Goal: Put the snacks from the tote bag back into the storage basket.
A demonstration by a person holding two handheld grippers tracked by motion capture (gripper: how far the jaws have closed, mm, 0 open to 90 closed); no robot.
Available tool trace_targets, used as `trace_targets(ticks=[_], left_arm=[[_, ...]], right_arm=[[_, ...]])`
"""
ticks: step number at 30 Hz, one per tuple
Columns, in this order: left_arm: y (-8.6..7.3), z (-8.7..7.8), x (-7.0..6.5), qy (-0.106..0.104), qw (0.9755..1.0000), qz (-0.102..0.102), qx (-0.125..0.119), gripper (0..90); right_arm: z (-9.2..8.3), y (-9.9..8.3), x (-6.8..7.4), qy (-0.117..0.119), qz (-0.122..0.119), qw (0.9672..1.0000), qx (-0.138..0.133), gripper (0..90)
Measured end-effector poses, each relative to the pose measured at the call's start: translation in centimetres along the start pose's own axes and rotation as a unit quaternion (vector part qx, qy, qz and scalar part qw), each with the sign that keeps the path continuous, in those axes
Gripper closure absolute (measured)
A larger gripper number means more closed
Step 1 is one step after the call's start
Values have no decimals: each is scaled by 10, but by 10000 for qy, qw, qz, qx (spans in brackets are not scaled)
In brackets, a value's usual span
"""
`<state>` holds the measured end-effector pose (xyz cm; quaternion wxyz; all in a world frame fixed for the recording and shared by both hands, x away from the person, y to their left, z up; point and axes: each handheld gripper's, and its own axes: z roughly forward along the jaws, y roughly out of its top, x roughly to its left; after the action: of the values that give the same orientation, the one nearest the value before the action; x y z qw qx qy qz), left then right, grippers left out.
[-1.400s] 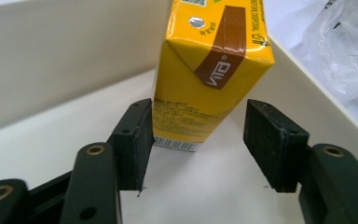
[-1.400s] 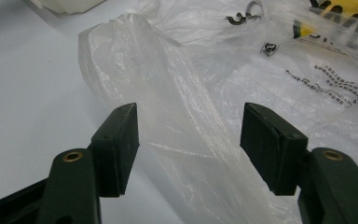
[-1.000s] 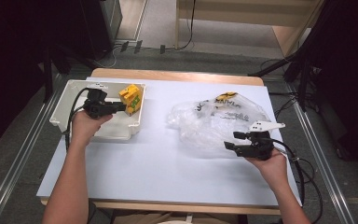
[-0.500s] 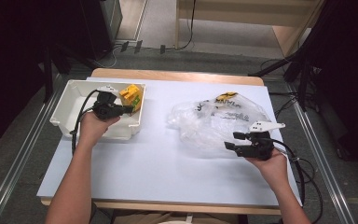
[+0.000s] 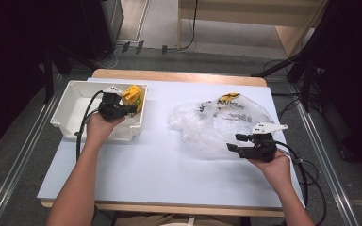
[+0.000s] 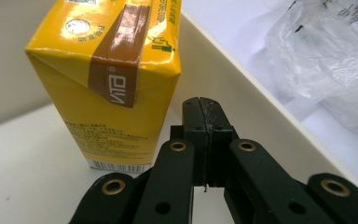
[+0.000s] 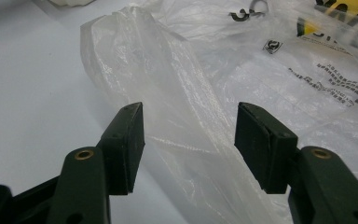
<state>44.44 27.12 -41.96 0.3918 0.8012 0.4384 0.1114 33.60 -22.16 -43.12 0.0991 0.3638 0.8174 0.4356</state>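
In the lower right of the high view, the right gripper [image 5: 232, 142] is held low over the white table [image 5: 160, 165], at the near edge of the clear plastic bag [image 5: 217, 123]. Its jaws are spread apart and have just been closing a little; in the right gripper view a fold of the plastic bag [image 7: 182, 121] lies between the two pads [image 7: 128, 144], but they do not press on it. The bag is crumpled, with black print and a yellow patch at its far side. Further away, in the upper left of the high view, the left gripper [image 5: 131, 109] is inside the white bin [image 5: 70, 115], near its right wall. In the left gripper view its jaws are pressed together with nothing between them, and the yellow drink carton [image 6: 107, 79] stands upright just beside them, on the bin floor. In the high view this carton [image 5: 133, 95] is in the far right corner of the bin.
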Motion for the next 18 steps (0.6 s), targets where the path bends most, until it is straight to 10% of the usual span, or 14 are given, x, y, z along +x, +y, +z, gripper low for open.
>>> trace_targets(ticks=[18], left_arm=[[-4, 6, 10, 154, 9998, -122, 14, 900]], right_arm=[[1, -1, 0, -11, 3, 10000, 62, 433]])
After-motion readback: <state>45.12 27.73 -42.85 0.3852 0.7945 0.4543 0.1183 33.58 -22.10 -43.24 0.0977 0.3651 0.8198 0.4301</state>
